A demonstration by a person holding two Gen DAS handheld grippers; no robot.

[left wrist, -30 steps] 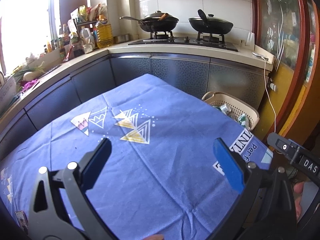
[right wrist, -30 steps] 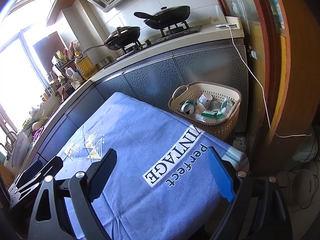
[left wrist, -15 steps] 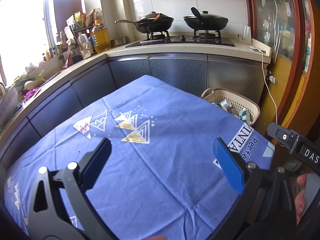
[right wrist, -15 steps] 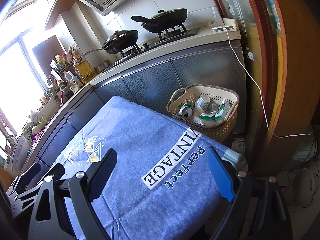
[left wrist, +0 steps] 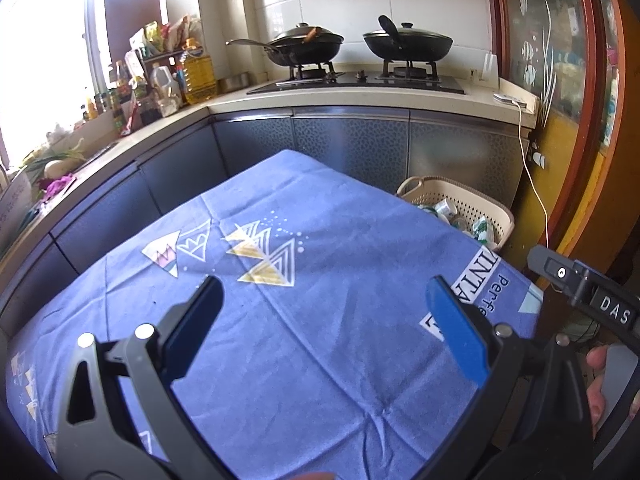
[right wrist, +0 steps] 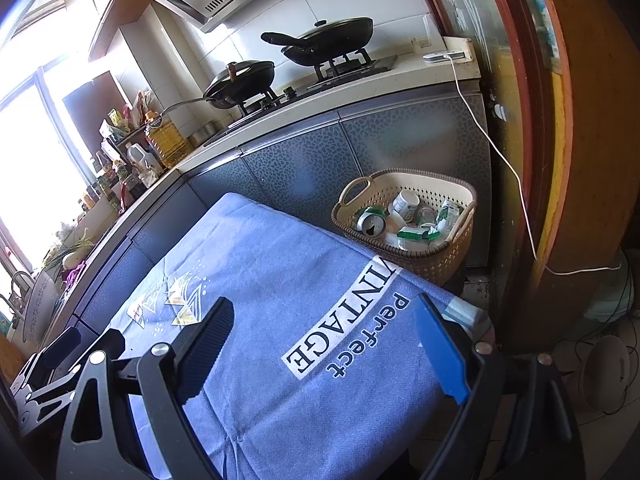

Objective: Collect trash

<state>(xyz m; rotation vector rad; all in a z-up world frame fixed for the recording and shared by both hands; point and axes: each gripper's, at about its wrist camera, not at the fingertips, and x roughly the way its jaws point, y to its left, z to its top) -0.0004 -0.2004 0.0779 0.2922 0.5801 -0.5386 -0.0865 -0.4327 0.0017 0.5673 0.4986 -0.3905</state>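
black-framed left gripper (left wrist: 324, 312), blue pads, silver screws, right gripper (right wrist: 324, 336) alike

White-tiled wall (left wrist: 432, 4), grey cabinets (left wrist: 352, 148), bright window (left wrist: 40, 60)

Basket (right wrist: 436, 260) (holding cans, cartons) stands beside blue tablecloth (right wrist: 280, 272).

- Tablecloth (left wrist: 312, 344) lies bare — free passage across it.
- Basket (right wrist: 436, 258) stands just beside the table's far corner, open-topped, cabinets (right wrist: 360, 152) close behind it — cord (right wrist: 516, 184) hangs near.
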